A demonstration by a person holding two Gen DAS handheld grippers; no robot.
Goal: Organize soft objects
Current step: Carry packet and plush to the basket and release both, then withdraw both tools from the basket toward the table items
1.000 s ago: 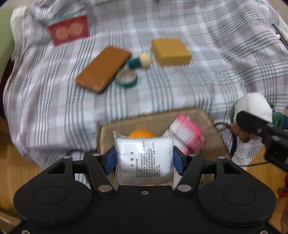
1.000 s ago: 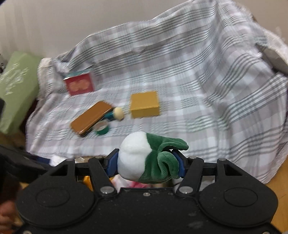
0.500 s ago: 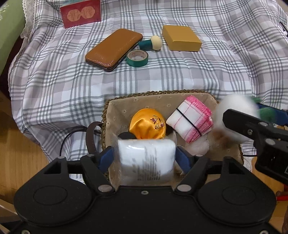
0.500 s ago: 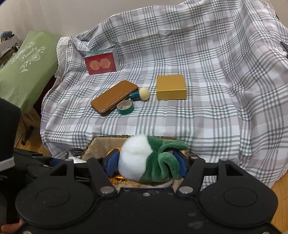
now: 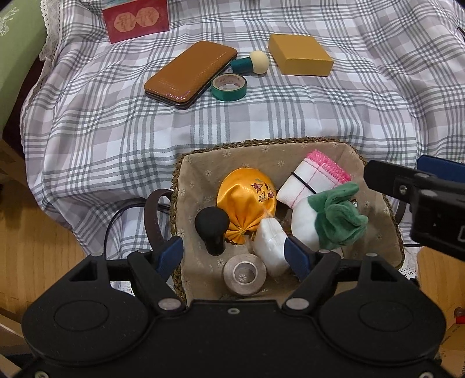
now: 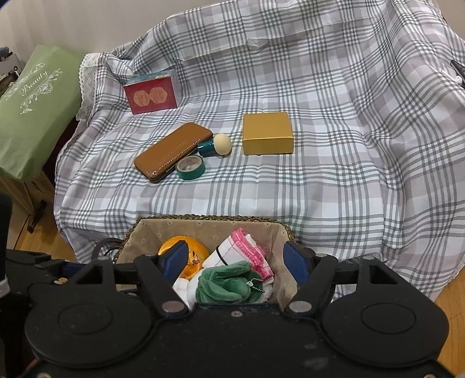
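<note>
A woven basket (image 5: 200,162) (image 6: 203,224) with a beige liner stands in front of the plaid-covered seat. In it lie an orange satin pouch (image 5: 247,200), a pink-edged folded cloth (image 5: 314,180), a white and green plush radish (image 5: 328,218) (image 6: 223,285), a white packet (image 5: 268,247), a black puff (image 5: 212,224) and a tape roll (image 5: 244,273). My left gripper (image 5: 234,256) is open above the basket's near side, the white packet against its right finger. My right gripper (image 6: 237,261) is open over the basket, the plush below it.
On the plaid cloth lie a brown case (image 5: 190,74), a green tape roll (image 5: 228,86), a teal-handled sponge (image 5: 252,64), a yellow box (image 5: 299,58) and a red box (image 5: 135,19). A green bag (image 6: 35,107) stands left. Wooden floor surrounds.
Both grippers opened. The white packet dropped from the left gripper into the basket, and the plush radish dropped from the right gripper into the basket.
</note>
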